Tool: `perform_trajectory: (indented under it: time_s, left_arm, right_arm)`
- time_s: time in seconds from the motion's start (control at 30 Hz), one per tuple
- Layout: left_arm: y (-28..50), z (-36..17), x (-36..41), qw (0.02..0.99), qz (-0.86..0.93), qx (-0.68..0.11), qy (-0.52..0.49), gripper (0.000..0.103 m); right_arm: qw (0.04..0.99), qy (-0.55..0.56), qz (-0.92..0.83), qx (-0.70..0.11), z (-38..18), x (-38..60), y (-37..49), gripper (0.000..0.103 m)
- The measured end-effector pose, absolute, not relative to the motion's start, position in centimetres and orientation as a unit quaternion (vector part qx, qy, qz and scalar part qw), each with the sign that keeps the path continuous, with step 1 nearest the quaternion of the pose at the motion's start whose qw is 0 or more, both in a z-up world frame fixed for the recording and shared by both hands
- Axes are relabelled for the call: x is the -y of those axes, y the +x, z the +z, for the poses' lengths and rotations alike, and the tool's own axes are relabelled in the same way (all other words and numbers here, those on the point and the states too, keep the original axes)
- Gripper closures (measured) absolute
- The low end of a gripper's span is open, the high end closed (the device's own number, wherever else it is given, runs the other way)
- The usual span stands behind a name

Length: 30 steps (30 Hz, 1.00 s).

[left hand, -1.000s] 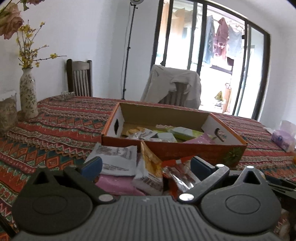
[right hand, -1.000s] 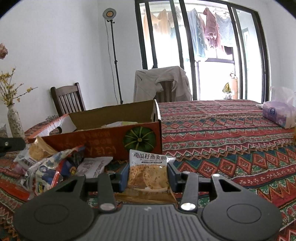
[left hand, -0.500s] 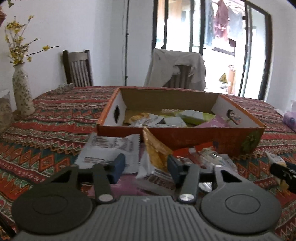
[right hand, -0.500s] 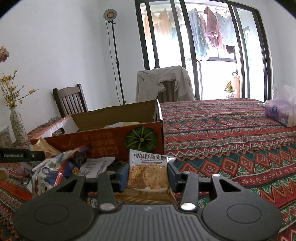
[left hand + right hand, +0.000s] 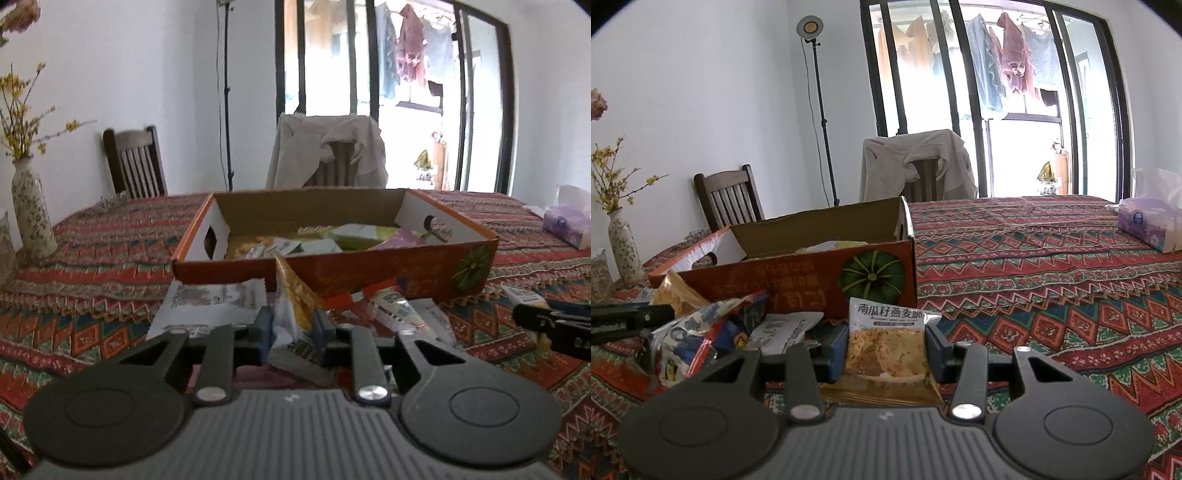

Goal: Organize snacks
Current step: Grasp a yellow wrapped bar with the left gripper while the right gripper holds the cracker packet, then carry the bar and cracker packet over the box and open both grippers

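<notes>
Jaws around apparently upright cracker packet [image 5: 885, 349]

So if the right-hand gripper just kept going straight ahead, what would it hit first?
Probably the orange cardboard box: its front wall stands just beyond the oat-crisp packet clamped in the right gripper, though depth is hard to judge.

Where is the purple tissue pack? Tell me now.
The purple tissue pack lies at the far right of the right wrist view, on the patterned tablecloth, well to the right of the orange snack box. The left wrist view also shows it at its right edge.
</notes>
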<state>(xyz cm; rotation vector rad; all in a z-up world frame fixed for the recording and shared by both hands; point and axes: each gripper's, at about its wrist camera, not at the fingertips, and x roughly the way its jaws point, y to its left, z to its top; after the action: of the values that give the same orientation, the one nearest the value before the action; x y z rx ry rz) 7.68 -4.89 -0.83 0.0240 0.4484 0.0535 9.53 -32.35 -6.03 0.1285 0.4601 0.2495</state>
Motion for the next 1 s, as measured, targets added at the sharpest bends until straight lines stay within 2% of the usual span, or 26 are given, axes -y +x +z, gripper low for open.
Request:
perform_trajectory:
  time_s: [0.2,0.63,0.73,1.0]
  left_arm:
    - [7.6,-0.6,5.4,0.976,0.011,-0.215,0.02,0.084]
    - [10.9,-1.3,2.3,0.956,-0.034,-0.281,-0.081,0.082]
    - [10.5,-1.4,2.5,0.959,-0.035,-0.271,-0.078,0.087]
    - [9.1,-0.1,3.0,0.972,-0.026,-0.229,-0.057,0.09]
  right_arm:
    - [0.964,0.063,0.122,-0.228,-6.0,32.4,9.5,0.059]
    - [0.964,0.062,0.122,-0.229,-6.0,32.4,9.5,0.059]
    - [0.963,0.062,0.122,-0.231,-6.1,32.4,9.5,0.059]
    - [0.965,0.062,0.122,-0.224,-6.1,32.3,9.4,0.059]
